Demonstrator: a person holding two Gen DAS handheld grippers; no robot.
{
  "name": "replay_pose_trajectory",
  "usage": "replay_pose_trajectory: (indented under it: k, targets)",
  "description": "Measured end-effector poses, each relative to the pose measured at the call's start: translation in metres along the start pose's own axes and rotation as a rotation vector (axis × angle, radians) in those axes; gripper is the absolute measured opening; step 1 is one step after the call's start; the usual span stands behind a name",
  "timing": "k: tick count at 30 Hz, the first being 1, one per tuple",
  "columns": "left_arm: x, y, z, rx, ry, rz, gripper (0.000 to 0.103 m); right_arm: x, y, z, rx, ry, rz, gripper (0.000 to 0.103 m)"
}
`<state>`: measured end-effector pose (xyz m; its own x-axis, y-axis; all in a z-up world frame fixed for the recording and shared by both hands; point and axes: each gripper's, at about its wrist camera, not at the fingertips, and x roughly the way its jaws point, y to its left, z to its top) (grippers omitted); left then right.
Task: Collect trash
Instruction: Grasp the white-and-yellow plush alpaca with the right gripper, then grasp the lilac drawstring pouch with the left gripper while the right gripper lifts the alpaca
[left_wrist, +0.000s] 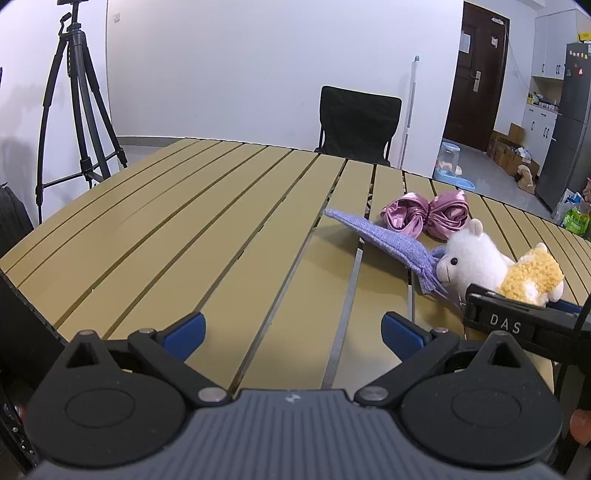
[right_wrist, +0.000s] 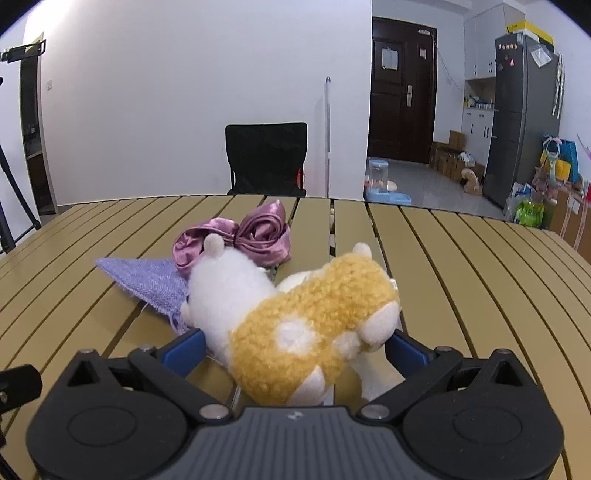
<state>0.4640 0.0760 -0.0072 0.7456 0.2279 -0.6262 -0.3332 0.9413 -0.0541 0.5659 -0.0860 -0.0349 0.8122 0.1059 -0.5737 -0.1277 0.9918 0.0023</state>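
Your right gripper (right_wrist: 295, 345) stands wide, its blue pads either side of the plush alpaca (right_wrist: 291, 314) lying on its side on the tabletop (right_wrist: 461, 280); whether they touch it, you cannot tell. Your left gripper (left_wrist: 293, 328) is wide and empty over bare slats. The toy looks light and soft, so it will squash: close on the thick yellow body, not a leg. Its head touches the purple cloth (right_wrist: 147, 280), just beside the pink satin bow (right_wrist: 236, 236).
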Motion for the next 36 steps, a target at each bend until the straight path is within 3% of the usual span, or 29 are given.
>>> replay_pose_trajectory:
  k: [8,9,12,13,36]
  targets:
    - [0.000,-0.002,0.000,0.008,-0.002,0.000,0.103,0.013,0.000,-0.006,0.022,0.014,-0.007,0.100]
    - [0.001,-0.001,0.000,0.007,-0.001,0.002,0.103,0.013,-0.002,-0.006,0.033,0.015,0.003,0.097]
    - [0.002,0.000,0.000,0.001,0.002,0.005,0.103,0.011,-0.010,-0.008,0.082,0.016,0.041,0.064]
    - [0.002,0.001,0.000,-0.001,0.003,0.005,0.103,0.011,-0.012,-0.009,0.092,0.021,0.040,0.060]
    - [0.003,-0.014,-0.001,0.003,-0.009,-0.013,0.103,-0.012,-0.047,-0.016,0.145,-0.061,0.106,0.046]
